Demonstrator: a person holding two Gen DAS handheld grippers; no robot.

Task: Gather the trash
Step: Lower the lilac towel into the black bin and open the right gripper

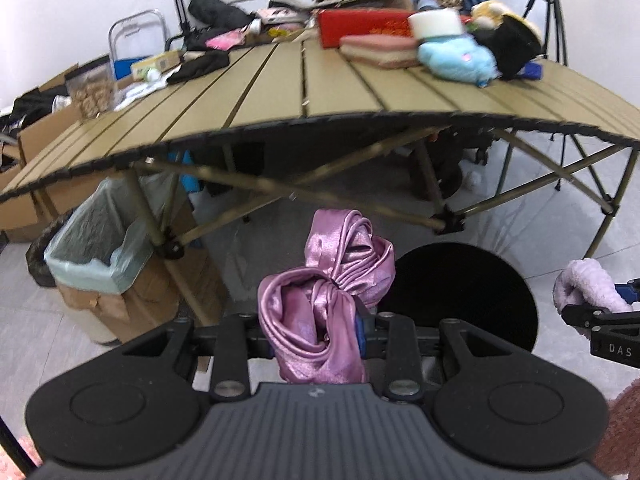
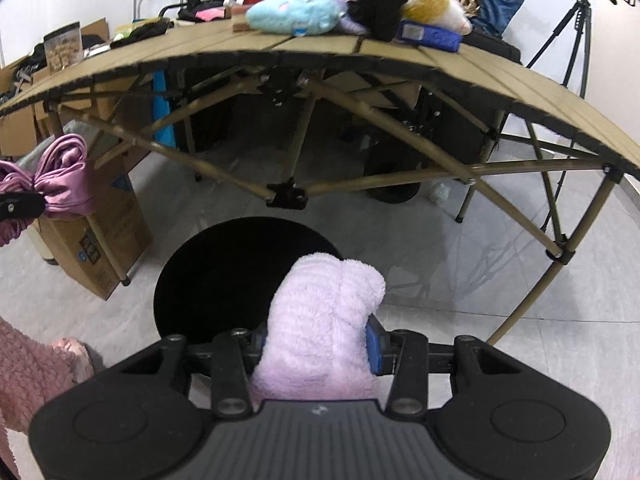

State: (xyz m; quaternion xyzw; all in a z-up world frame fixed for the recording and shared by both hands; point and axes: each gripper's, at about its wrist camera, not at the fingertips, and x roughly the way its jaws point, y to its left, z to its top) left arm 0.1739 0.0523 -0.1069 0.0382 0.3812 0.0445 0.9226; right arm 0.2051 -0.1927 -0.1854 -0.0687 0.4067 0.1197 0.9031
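My left gripper (image 1: pixel 316 336) is shut on a crumpled pink satin cloth (image 1: pixel 328 292), which bulges up between its fingers. The same satin cloth (image 2: pixel 60 178) shows at the left edge of the right wrist view. My right gripper (image 2: pixel 316 348) is shut on a fluffy lilac plush cloth (image 2: pixel 320 320); that plush cloth (image 1: pixel 588 288) appears at the right edge of the left wrist view. Both bundles hang over the floor just in front of a round black bin opening (image 2: pixel 240 276), also seen as a dark disc (image 1: pixel 460 296) beyond the satin cloth.
A tan slatted folding table (image 1: pixel 304 92) stands ahead, piled at the back with plush toys, a red box (image 1: pixel 360 26) and clutter. A cardboard box lined with a pale green bag (image 1: pixel 100 248) sits left under it. A tripod (image 2: pixel 576 32) stands right. Pink fuzzy sleeve (image 2: pixel 28 380) lower left.
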